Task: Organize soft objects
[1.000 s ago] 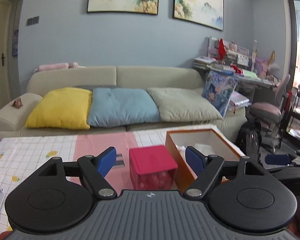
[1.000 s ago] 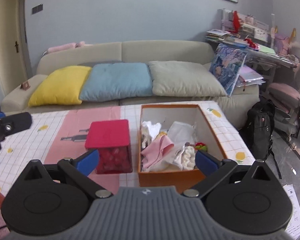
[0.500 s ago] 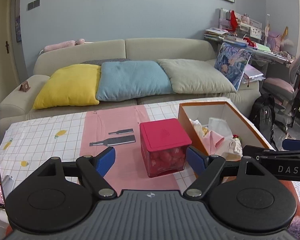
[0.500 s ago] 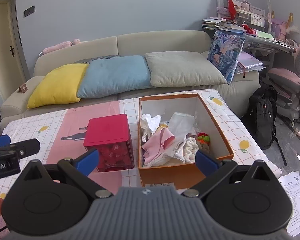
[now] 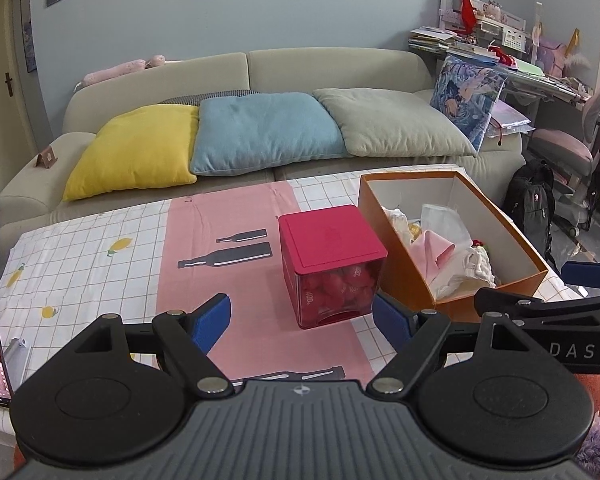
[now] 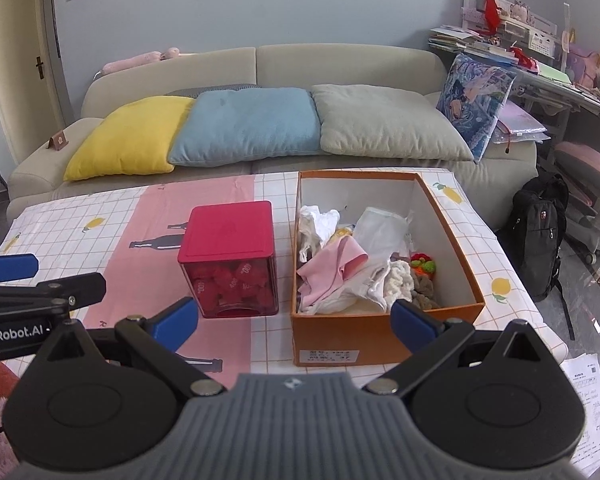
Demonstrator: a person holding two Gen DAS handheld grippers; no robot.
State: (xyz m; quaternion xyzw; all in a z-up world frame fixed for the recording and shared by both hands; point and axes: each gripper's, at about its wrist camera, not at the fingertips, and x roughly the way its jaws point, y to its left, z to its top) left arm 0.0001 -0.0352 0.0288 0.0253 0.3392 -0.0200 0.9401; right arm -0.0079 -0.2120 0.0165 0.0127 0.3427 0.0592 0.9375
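Grippers first: my left gripper (image 5: 302,322) and right gripper (image 6: 294,320) both hang above the table's near edge with jaws spread wide, grasping nothing. Beyond them I see the red box (image 6: 230,258) on the tablecloth (image 5: 100,264), just beside the orange box (image 6: 384,342) heaped with soft cloths (image 6: 340,268). Farther back stands the sofa (image 6: 340,64).

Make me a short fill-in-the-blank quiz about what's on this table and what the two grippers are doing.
1. The soft clothes lie inside the ____ cardboard box.
2. The red cube container stands to the ____ of that box in the right wrist view.
3. On the sofa, the blue cushion lies between the grey one and the ____ one.
4. The jaws of the left gripper and the right gripper are ____ and hold nothing.

Missing words: orange; left; yellow; open
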